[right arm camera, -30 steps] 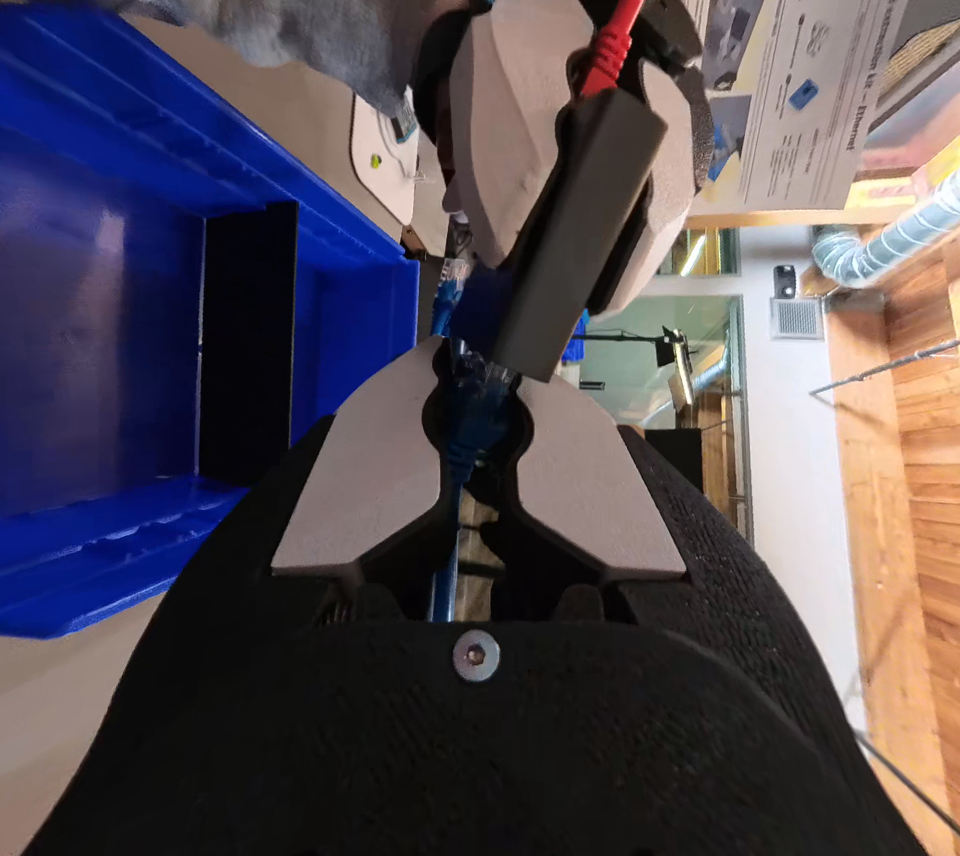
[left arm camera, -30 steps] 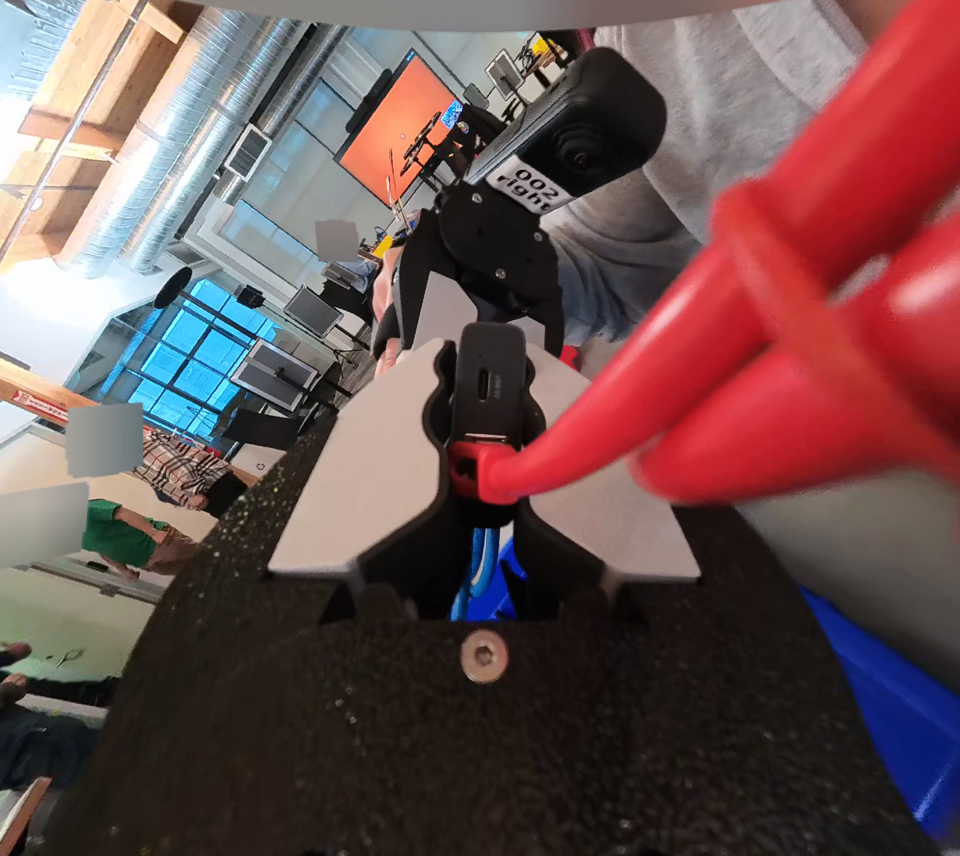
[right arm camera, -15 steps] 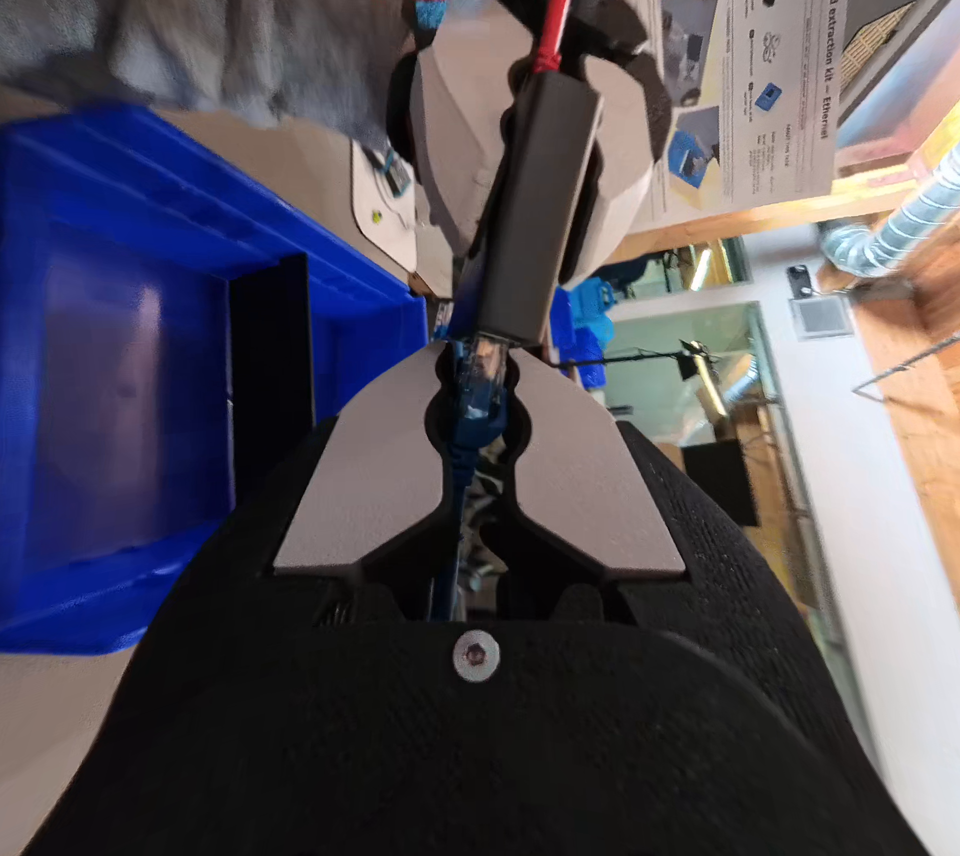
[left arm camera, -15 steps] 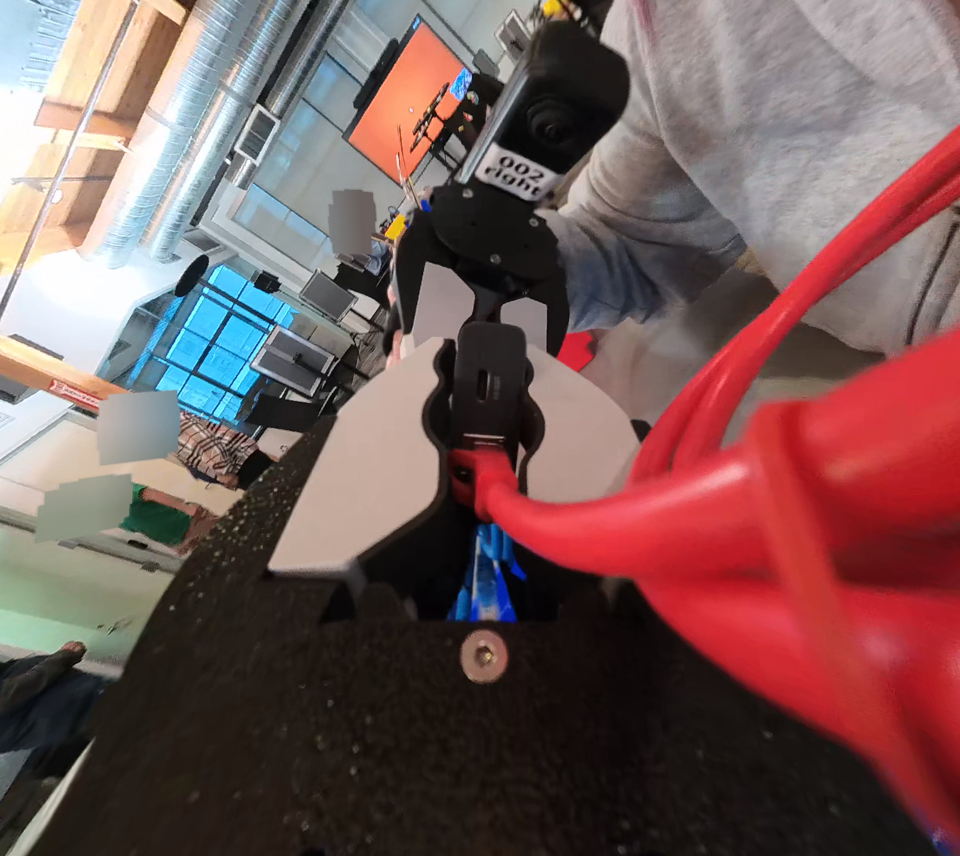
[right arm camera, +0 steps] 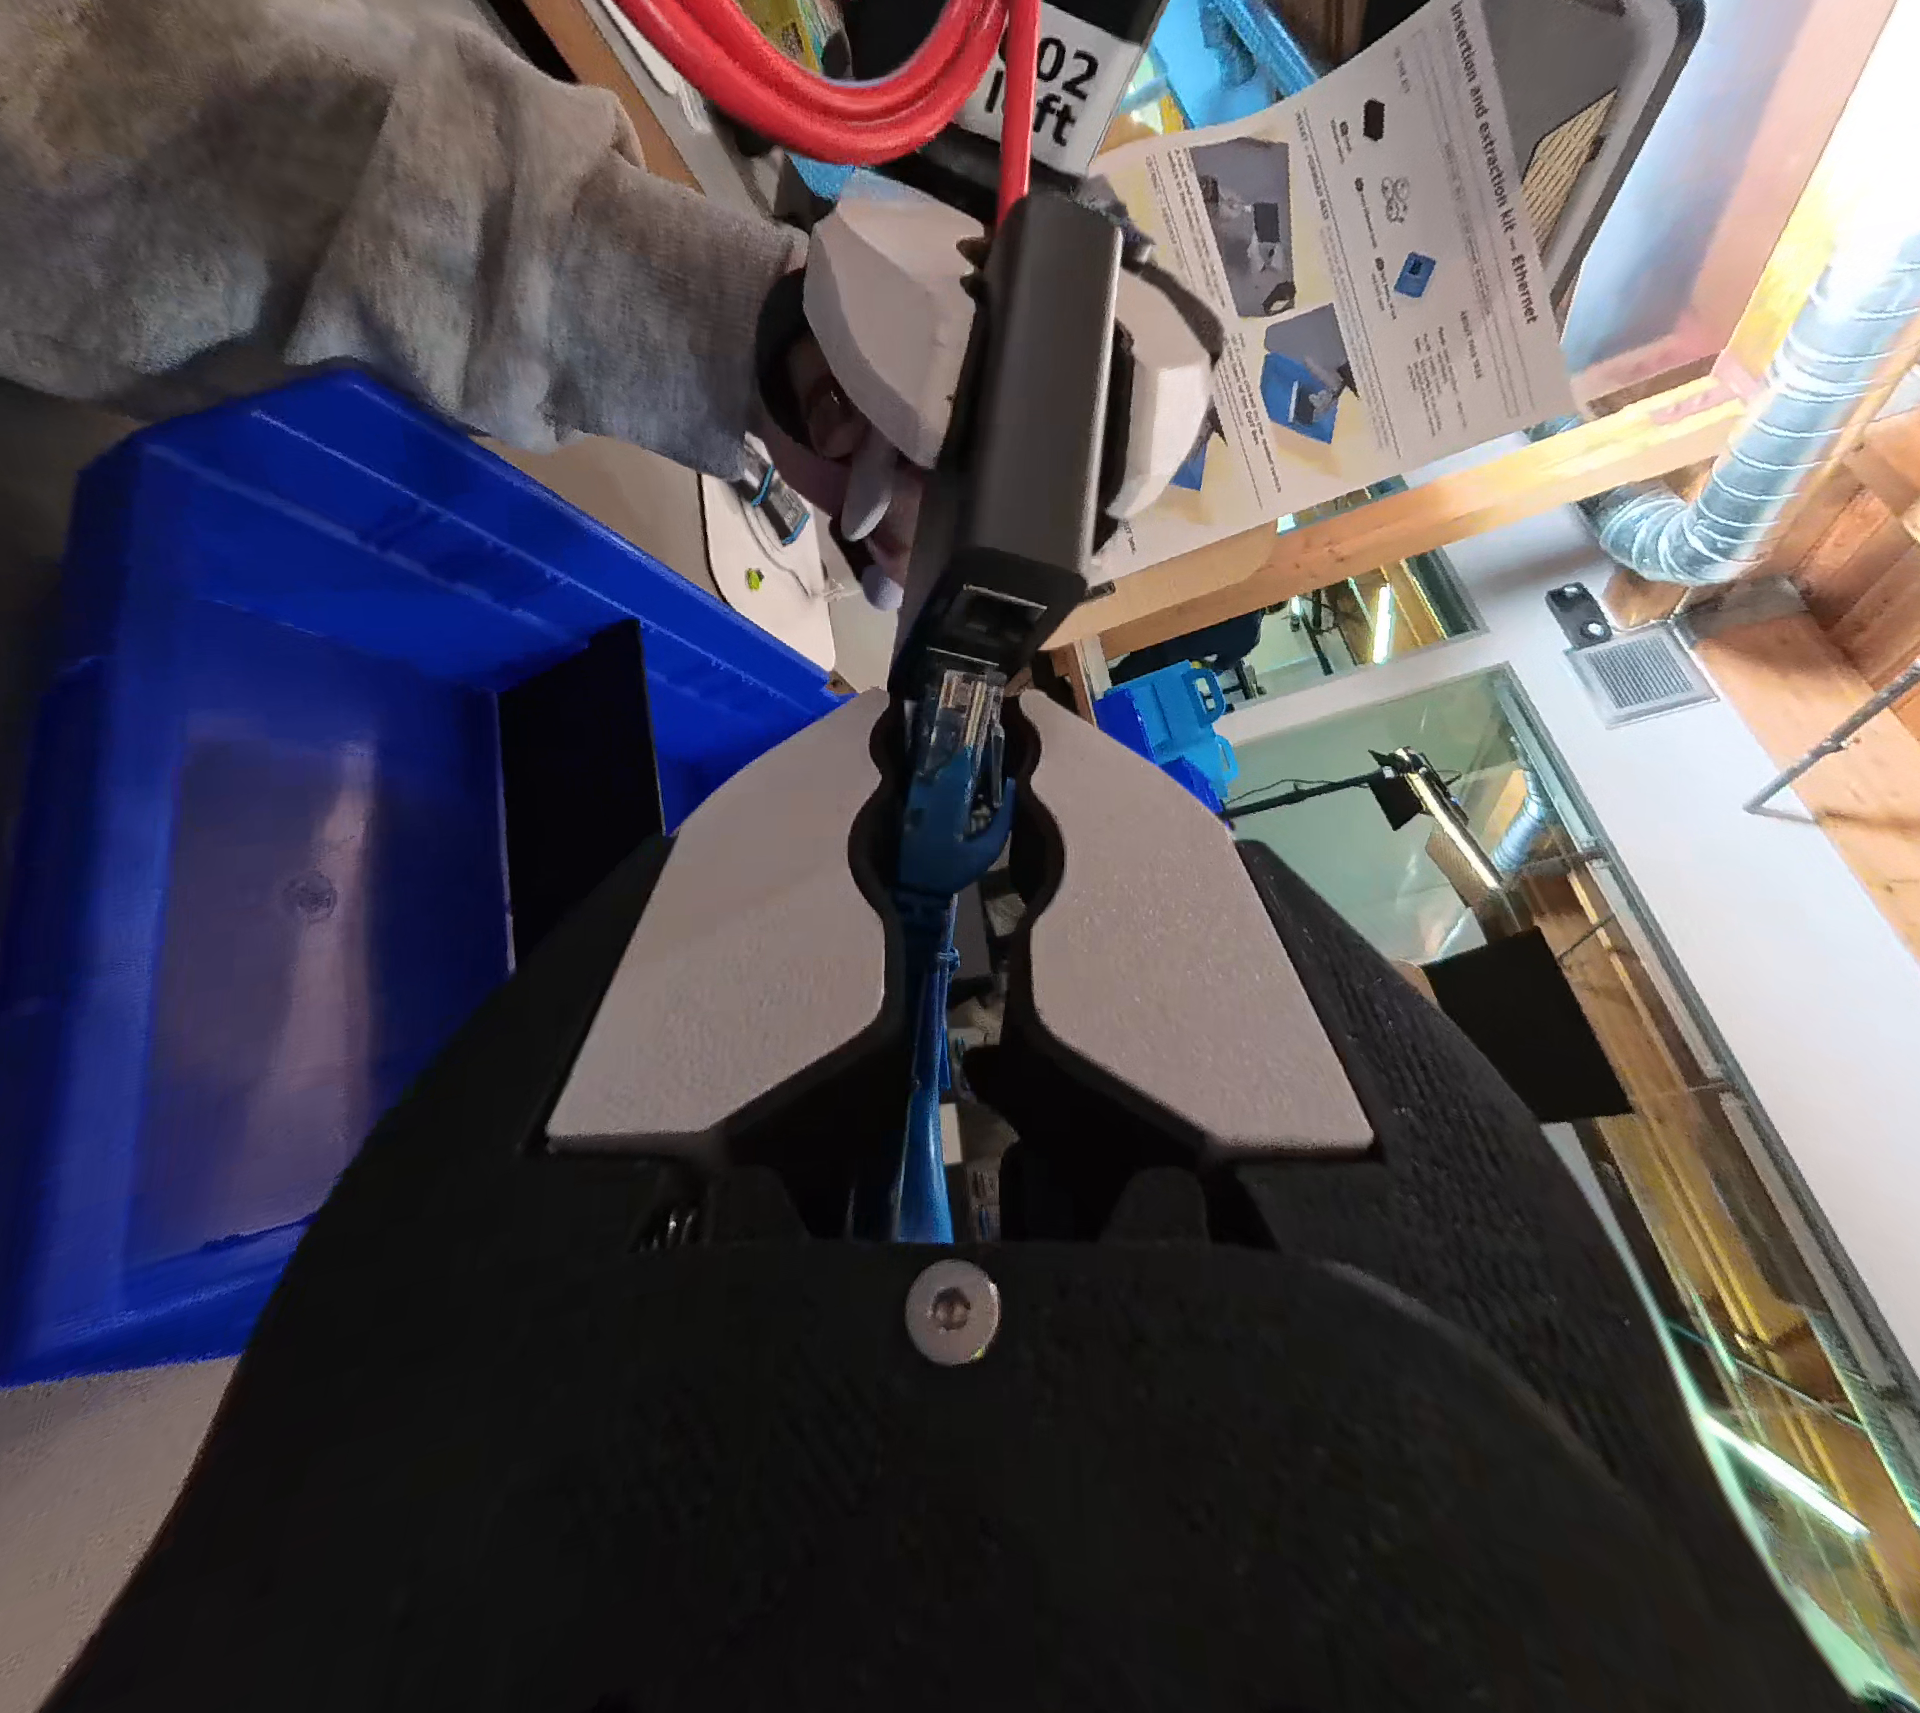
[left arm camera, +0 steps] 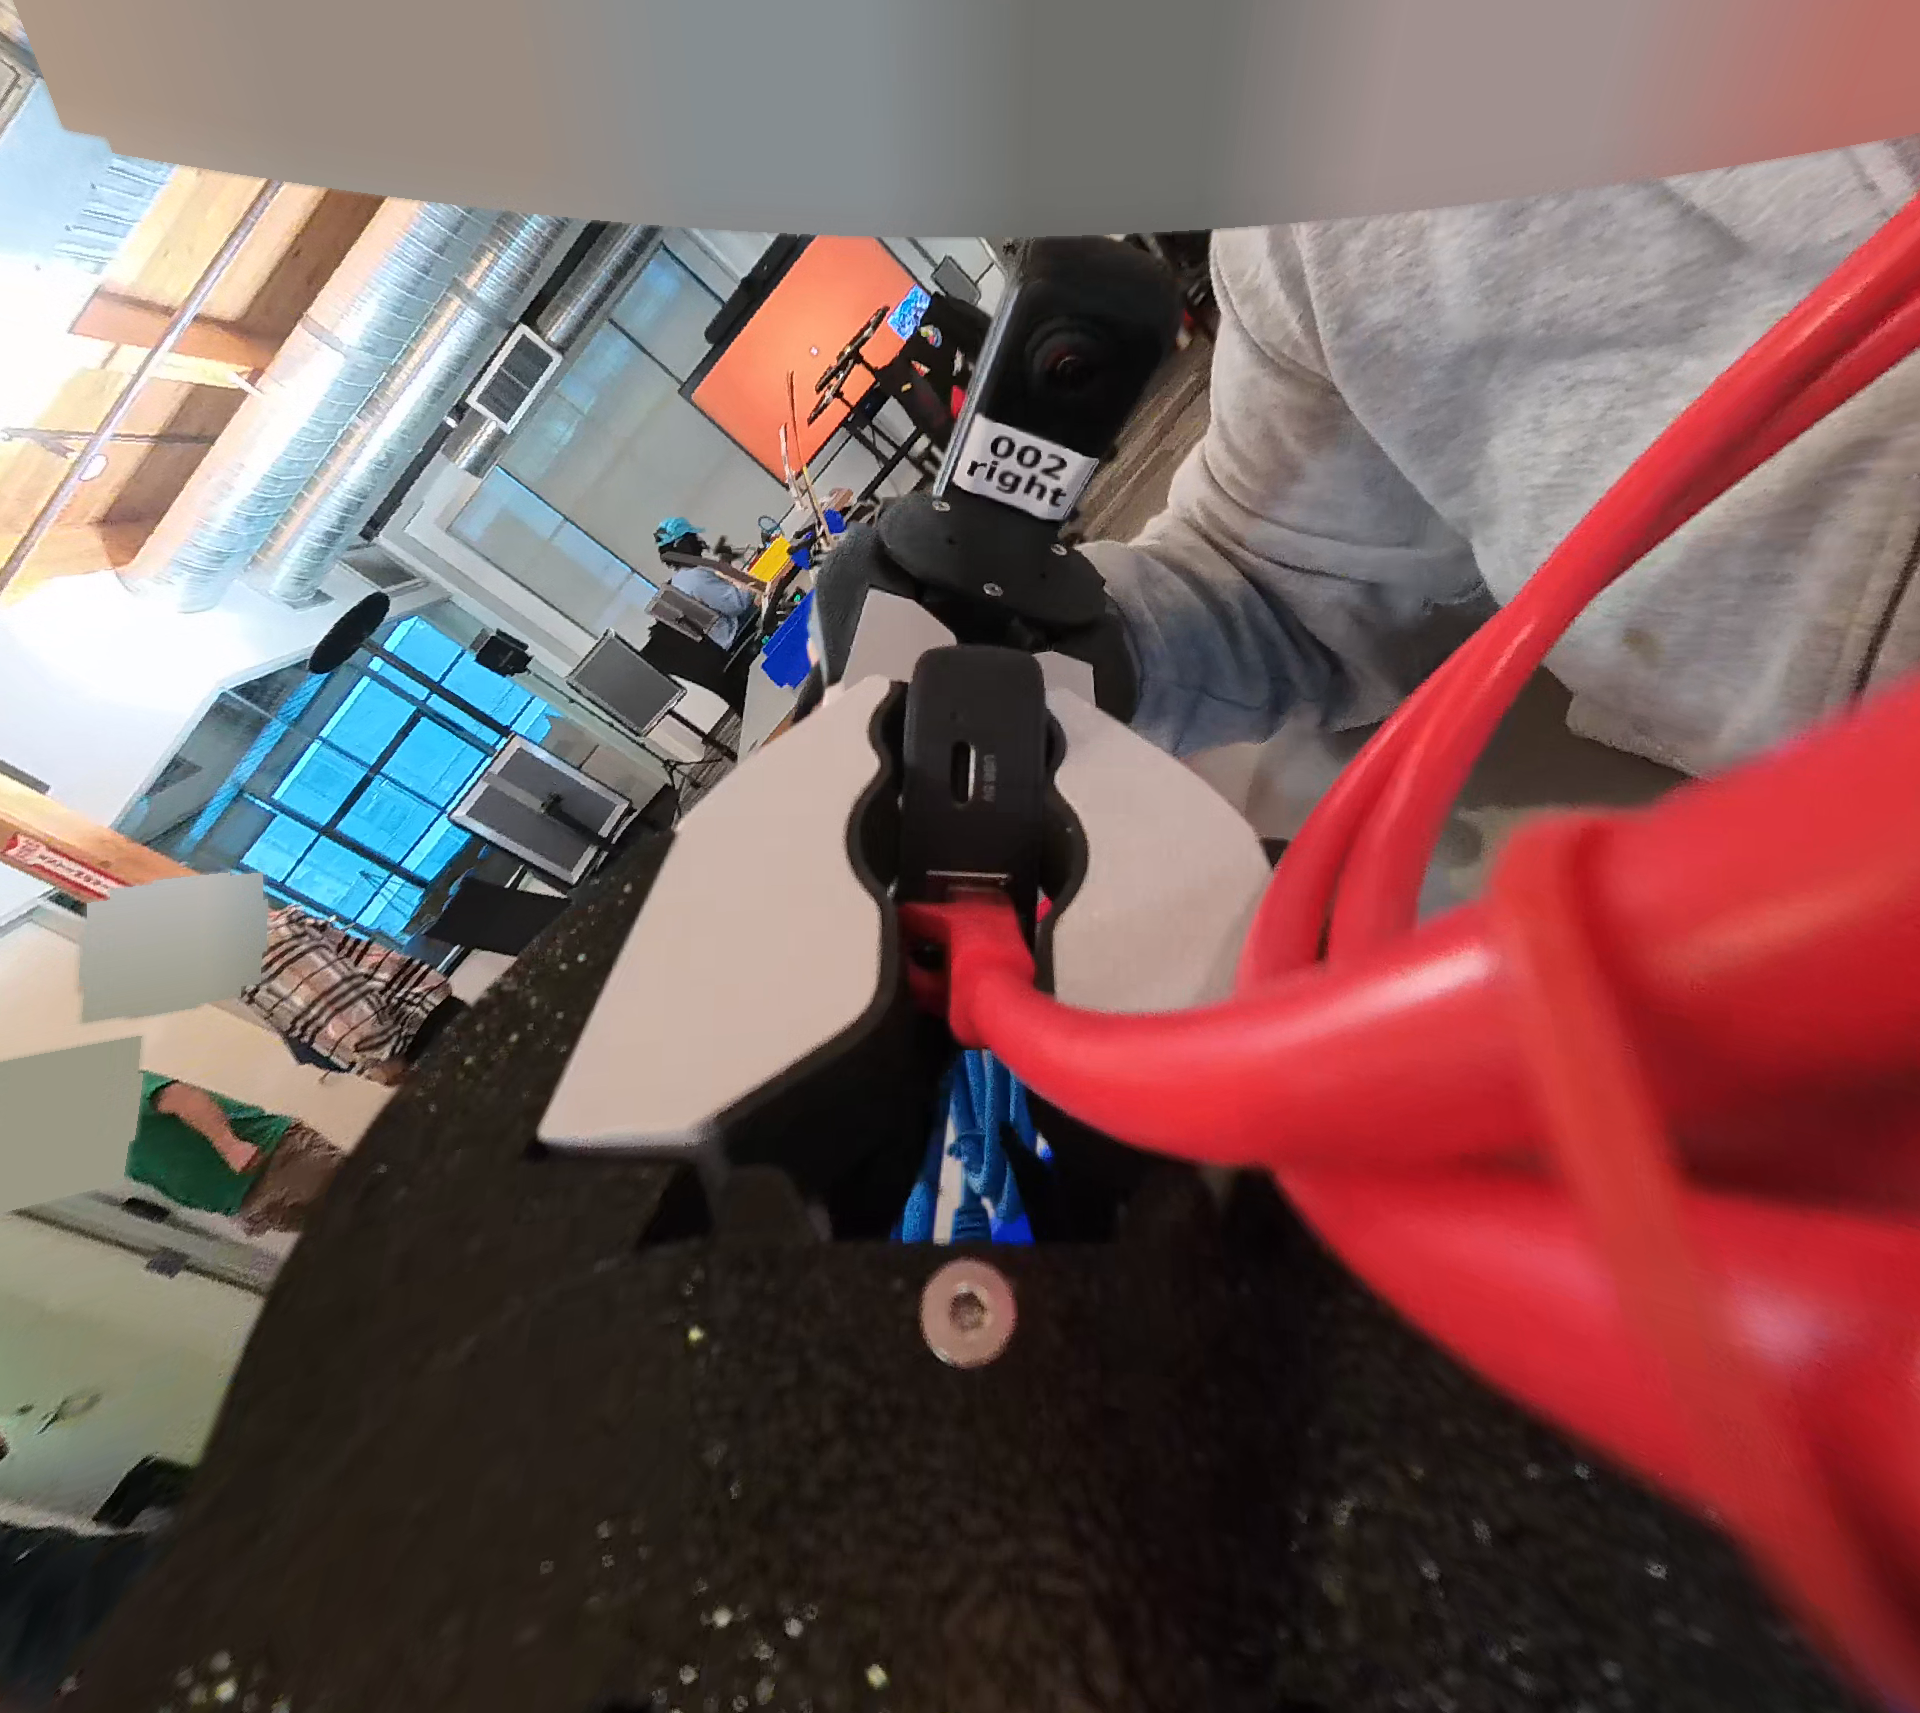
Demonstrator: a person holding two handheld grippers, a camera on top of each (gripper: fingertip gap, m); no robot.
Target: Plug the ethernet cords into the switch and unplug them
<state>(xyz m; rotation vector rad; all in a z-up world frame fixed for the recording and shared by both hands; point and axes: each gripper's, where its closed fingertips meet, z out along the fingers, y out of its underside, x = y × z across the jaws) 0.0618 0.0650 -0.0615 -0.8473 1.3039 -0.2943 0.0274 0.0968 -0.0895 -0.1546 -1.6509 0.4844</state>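
My left gripper [left arm camera: 971,770] is shut on a dark grey adapter block [left arm camera: 971,759] with a red cable [left arm camera: 1195,1071] plugged into its near end; the cable's coil fills the right of that view. My right gripper [right arm camera: 956,728] is shut on a blue cable's plug [right arm camera: 951,728], clear tip forward. In the right wrist view the adapter [right arm camera: 1029,416] hangs between the left gripper's grey fingers [right arm camera: 894,333], its open socket right at the plug's tip. I cannot tell whether they touch. In the left wrist view the right gripper [left arm camera: 987,603] sits just behind the adapter.
A blue plastic bin [right arm camera: 312,728] with a black divider lies left of my right gripper. A person's grey sleeves [right arm camera: 312,209] hold both tools. A printed sheet [right arm camera: 1351,261] hangs behind the adapter. An orange screen [left arm camera: 810,344] and silver ducts [left arm camera: 364,396] are far off.
The adapter has swung from tilted to nearly in line with the blue plug, and its socket now faces the plug's tip. The red coil has shifted right and lower in the left view.
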